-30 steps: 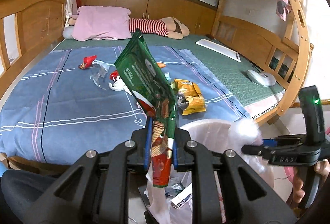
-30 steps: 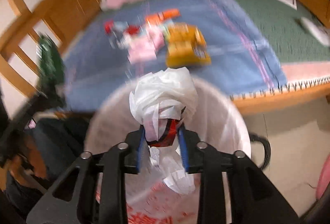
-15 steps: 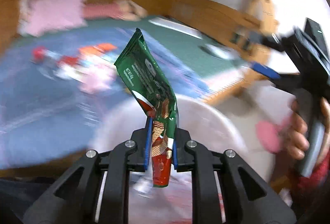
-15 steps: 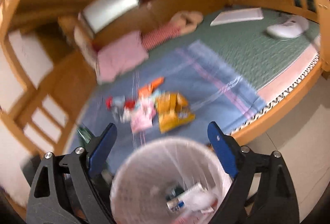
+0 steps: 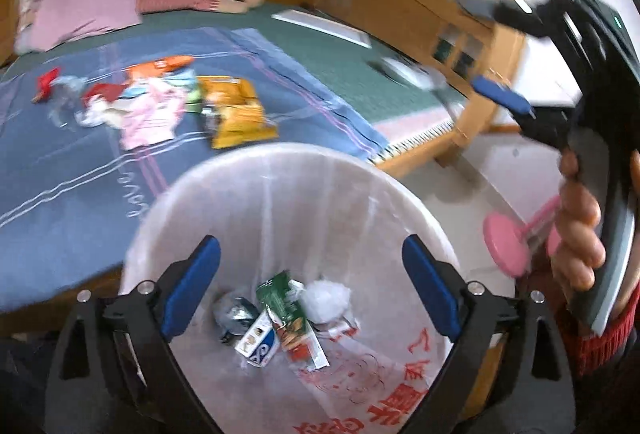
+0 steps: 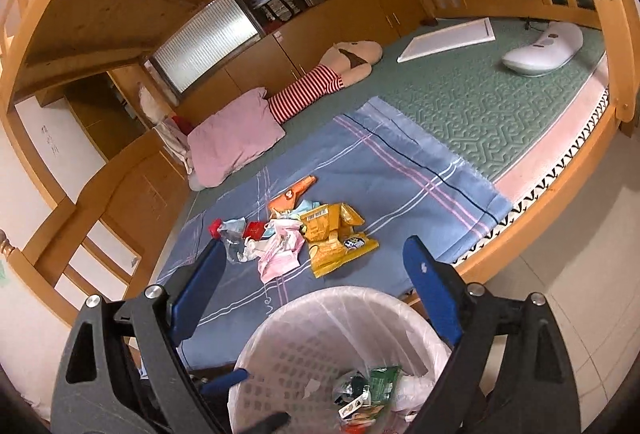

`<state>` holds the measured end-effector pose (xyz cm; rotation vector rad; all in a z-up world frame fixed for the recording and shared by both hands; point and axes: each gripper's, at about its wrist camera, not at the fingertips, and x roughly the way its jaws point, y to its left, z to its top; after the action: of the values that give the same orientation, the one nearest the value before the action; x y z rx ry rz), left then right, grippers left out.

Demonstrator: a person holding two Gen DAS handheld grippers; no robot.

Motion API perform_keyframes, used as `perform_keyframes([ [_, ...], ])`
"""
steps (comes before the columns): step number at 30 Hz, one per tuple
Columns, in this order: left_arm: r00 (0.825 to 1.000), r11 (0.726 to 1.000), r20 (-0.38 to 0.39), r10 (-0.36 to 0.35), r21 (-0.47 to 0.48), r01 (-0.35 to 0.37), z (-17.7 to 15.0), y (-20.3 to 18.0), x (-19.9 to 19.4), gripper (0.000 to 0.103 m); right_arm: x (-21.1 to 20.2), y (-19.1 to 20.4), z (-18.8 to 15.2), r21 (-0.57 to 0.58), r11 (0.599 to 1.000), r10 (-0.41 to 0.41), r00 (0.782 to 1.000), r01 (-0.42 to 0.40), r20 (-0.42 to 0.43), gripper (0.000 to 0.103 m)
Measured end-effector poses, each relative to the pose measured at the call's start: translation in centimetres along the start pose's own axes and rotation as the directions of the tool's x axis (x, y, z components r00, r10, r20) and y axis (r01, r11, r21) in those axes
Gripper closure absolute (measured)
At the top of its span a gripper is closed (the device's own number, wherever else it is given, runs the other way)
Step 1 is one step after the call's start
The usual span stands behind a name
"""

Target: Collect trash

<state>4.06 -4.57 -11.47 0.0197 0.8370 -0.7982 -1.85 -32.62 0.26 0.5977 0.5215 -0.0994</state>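
While both grippers are held above the bin, the scene is set out as follows.

Left gripper [image 5: 311, 286]: its blue-padded jaws have just been opening and are spread wide above the bin mouth; nothing is held between them.

Right gripper [image 6: 312, 288]: jaws have likewise just been opened wide, with nothing gripped; in the left wrist view it is seen held in a hand [image 5: 580, 230] at the right edge.

Trash bin [image 5: 276, 170]: a round plastic basket with a perforated wall is lined with a thin, translucent white bag printed with red characters; it is placed on the floor just beside the bed edge.

Green wrapper [image 5: 286, 308]: a glossy, creased foil packet, green with a red end, is seen lying flat at the bottom of the bin.

Other trash in bin: a crumpled white plastic bag [image 5: 325, 300], a small blue-and-white carton [image 5: 258, 342] and a scrunched silvery piece [image 5: 234, 314] are found beside the wrapper.

Trash on bed: a crinkled yellow snack bag [image 6: 336, 238], an orange packet [image 6: 290, 194], pink and white wrappers [image 6: 278, 254] and red scraps [image 6: 252, 230] are clustered together on the sheet, near the bin.

Sheet [image 6: 400, 178]: a soft blue cloth with pink and white stripes is spread over a quilted green mattress [image 6: 480, 90].

Bed frame [image 6: 532, 210]: smooth light wood, curved by the lens.
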Motion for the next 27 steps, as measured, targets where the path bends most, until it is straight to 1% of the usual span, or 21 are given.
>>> perform_keyframes([
  [2,0.997,0.997,0.029,0.067,-0.044,-0.065,0.5,1.0,-0.4,0.011,0.2,0.1,-0.1,-0.003,1.0,-0.002,1.0,0.002,-0.004,0.015],
  [3,0.993,0.992,0.046,0.11,-0.061,-0.107,0.6,1.4,-0.6,0.011,0.2,0.2,-0.2,-0.005,1.0,-0.004,1.0,0.004,-0.007,0.015],
  [4,0.981,0.981,0.071,0.182,-0.086,-0.176,0.8,2.1,-1.0,0.011,0.3,0.2,-0.2,-0.009,1.0,-0.007,1.0,0.007,-0.012,0.015],
  [5,0.97,0.971,0.085,0.226,-0.103,-0.217,0.9,2.5,-1.3,0.011,0.5,0.3,-0.3,-0.013,1.0,-0.009,1.0,0.009,-0.019,0.014],
  [6,0.955,0.956,0.099,0.278,-0.128,-0.265,1.0,3.1,-1.7,0.011,0.7,0.3,-0.4,-0.018,1.0,-0.012,1.0,0.011,-0.029,0.013],
  [8,0.935,0.933,0.108,0.338,-0.172,-0.317,1.3,4.2,-2.3,0.011,1.0,0.4,-0.7,-0.021,1.0,-0.014,0.999,0.013,-0.038,0.012],
  [10,0.919,0.91,0.109,0.379,-0.222,-0.349,1.4,5.3,-2.9,0.011,1.4,0.4,-0.9,-0.021,1.0,-0.014,0.999,0.013,-0.051,0.012],
  [13,0.907,0.886,0.097,0.41,-0.276,-0.372,1.5,6.6,-3.1,0.01,1.8,0.5,-1.1,-0.024,1.0,-0.015,0.998,0.014,-0.065,0.012],
  [16,0.885,0.856,0.077,0.46,-0.306,-0.418,1.5,7.7,-3.2,0.01,2.0,0.7,-1.2,-0.032,0.999,-0.02,0.997,0.018,-0.073,0.012],
  [20,0.87,0.828,0.059,0.49,-0.344,-0.443,1.0,8.8,-3.7,0.01,2.3,0.7,-1.4,-0.038,0.999,-0.025,0.996,0.022,-0.081,0.012],
  [23,0.861,0.815,0.057,0.505,-0.359,-0.454,0.9,9.1,-3.9,0.01,2.4,0.8,-1.5,-0.043,0.999,-0.029,0.996,0.026,-0.087,0.012],
  [27,0.852,0.808,0.051,0.52,-0.352,-0.472,0.8,8.9,-3.8,0.01,2.8,0.8,-1.7,-0.055,0.998,-0.04,0.994,0.035,-0.1,0.012],
])
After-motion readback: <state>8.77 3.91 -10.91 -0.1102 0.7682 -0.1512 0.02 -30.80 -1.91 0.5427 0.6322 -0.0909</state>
